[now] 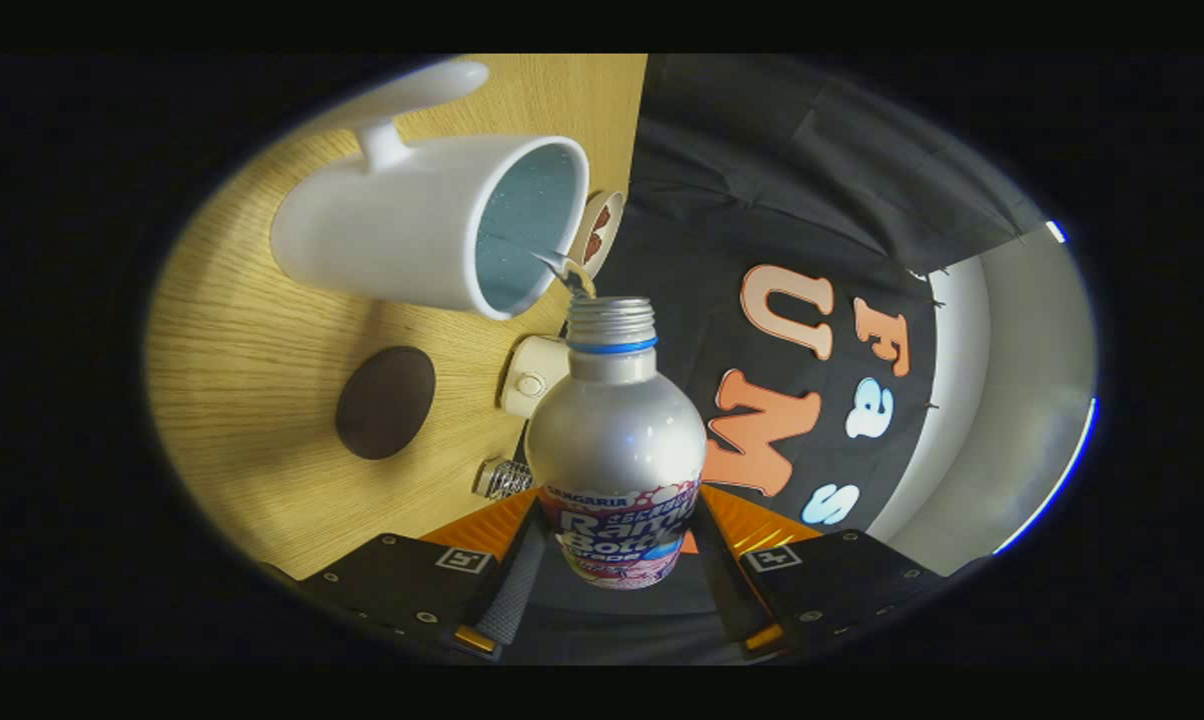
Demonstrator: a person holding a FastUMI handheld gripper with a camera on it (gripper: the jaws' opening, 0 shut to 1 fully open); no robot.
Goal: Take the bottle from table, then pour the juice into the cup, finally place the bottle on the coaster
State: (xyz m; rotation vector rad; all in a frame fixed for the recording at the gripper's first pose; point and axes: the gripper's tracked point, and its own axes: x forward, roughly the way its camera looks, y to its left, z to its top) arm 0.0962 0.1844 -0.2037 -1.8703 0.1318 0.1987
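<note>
Just short of the cup [432, 225] rim, the bottle [617, 440] was clenched in the tool [617, 590] with both fingers on its label, tipped and pouring a thin stream, so pickup was done; the coaster [385, 402] beside the cup awaited.

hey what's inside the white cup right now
A stream of liquid runs from the bottle, gripped between the gripper fingers, into the cup. Its wall hides the bottom and fill level.
</note>
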